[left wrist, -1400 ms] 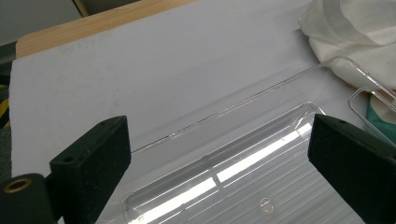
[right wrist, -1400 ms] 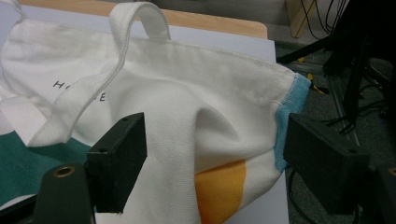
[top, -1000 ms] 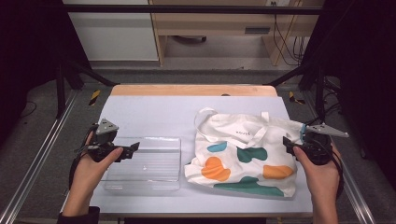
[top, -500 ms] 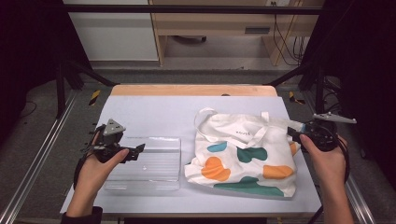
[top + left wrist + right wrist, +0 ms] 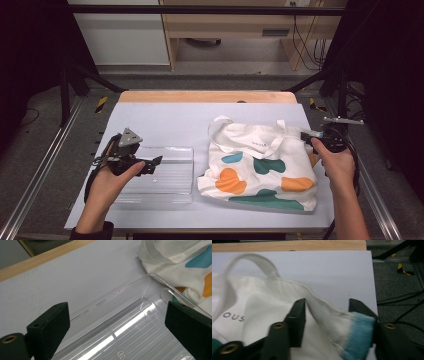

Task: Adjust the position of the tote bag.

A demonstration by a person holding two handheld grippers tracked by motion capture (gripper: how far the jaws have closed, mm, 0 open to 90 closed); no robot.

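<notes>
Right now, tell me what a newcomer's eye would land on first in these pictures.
First the white tote bag with orange, teal and green blobs, lying on the right half of the table. Next the clear ribbed plastic tray just left of it, with the left gripper hovering open above it. At the bag's right edge the right gripper has a white sock with a blue cuff between its jaws.

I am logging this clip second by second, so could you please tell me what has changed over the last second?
The right gripper rose slightly and moved toward the far right corner of the tote bag; its jaws now stand open around a white sock with a blue cuff. The left gripper edged right over the clear plastic tray, jaws open. Bag and tray lie where they were.
</notes>
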